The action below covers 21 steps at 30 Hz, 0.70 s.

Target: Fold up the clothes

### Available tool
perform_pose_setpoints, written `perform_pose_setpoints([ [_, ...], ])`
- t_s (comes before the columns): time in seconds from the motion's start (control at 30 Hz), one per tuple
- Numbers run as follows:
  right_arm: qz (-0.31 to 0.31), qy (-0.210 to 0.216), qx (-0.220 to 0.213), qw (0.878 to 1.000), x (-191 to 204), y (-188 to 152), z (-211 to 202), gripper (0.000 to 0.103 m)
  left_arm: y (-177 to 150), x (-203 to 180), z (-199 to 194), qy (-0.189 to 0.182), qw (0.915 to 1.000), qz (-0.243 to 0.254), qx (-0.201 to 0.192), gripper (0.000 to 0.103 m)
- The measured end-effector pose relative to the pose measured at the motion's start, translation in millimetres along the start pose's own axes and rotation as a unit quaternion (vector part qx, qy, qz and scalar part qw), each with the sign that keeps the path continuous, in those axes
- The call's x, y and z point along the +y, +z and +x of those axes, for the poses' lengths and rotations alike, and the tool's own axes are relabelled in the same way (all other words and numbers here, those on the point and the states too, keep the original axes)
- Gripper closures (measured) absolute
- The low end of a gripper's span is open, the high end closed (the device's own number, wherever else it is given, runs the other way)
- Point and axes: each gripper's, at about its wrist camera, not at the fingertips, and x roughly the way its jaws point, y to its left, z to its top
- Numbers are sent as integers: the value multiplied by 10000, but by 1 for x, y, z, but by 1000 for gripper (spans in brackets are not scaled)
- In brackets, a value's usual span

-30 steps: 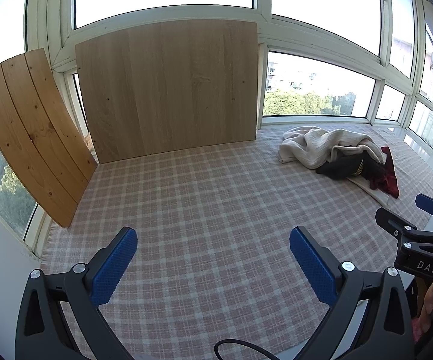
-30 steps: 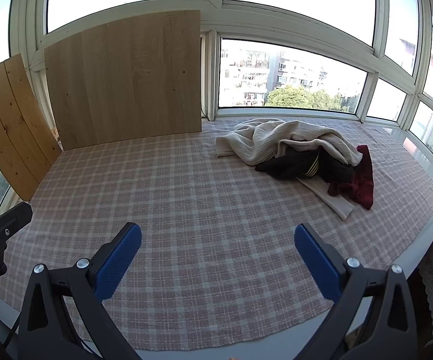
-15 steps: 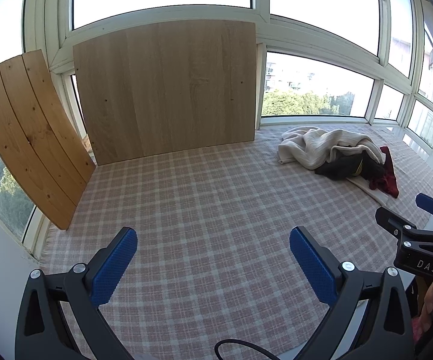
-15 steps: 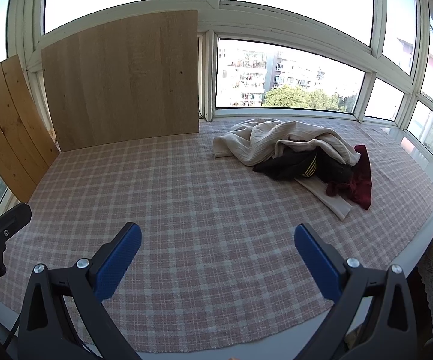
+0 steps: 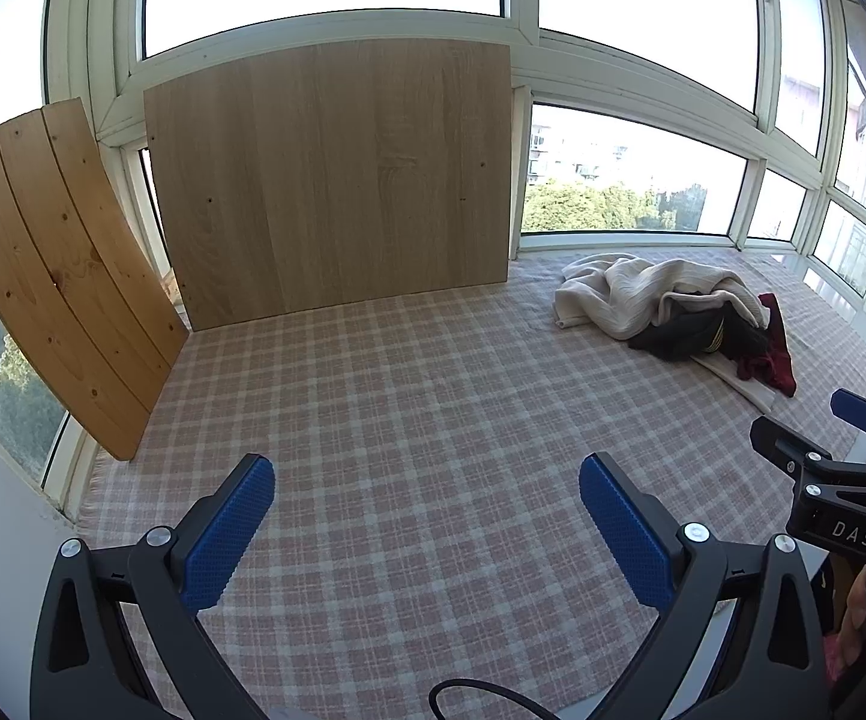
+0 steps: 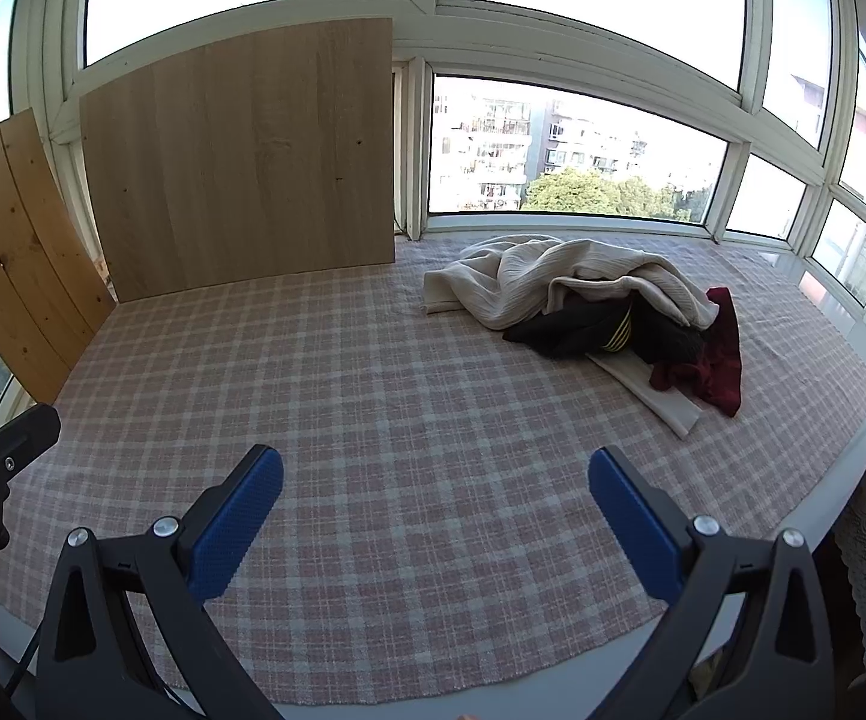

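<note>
Cream knit garment (image 6: pixel 559 285): lying crumpled on top of the heap, draping over the darker pieces, ribbed texture showing.
Black garment (image 6: pixel 577 327): sitting bunched beneath the cream one, showing a yellow-striped band.
Dark red garment (image 6: pixel 718 360): lying rumpled at the heap's right edge, touching the black piece.
Flat cream piece (image 6: pixel 655 393): sticking out from under the heap toward the near side.
Heap (image 5: pixel 679 315): resting unfolded at the far right, near the windows.
</note>
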Motion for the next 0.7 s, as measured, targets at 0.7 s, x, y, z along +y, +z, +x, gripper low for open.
perform_pose_setpoints([
  [0.7,65,-56,72,9999,-4,1,5,0,2,-3,5,-47,10000,68,26,1],
])
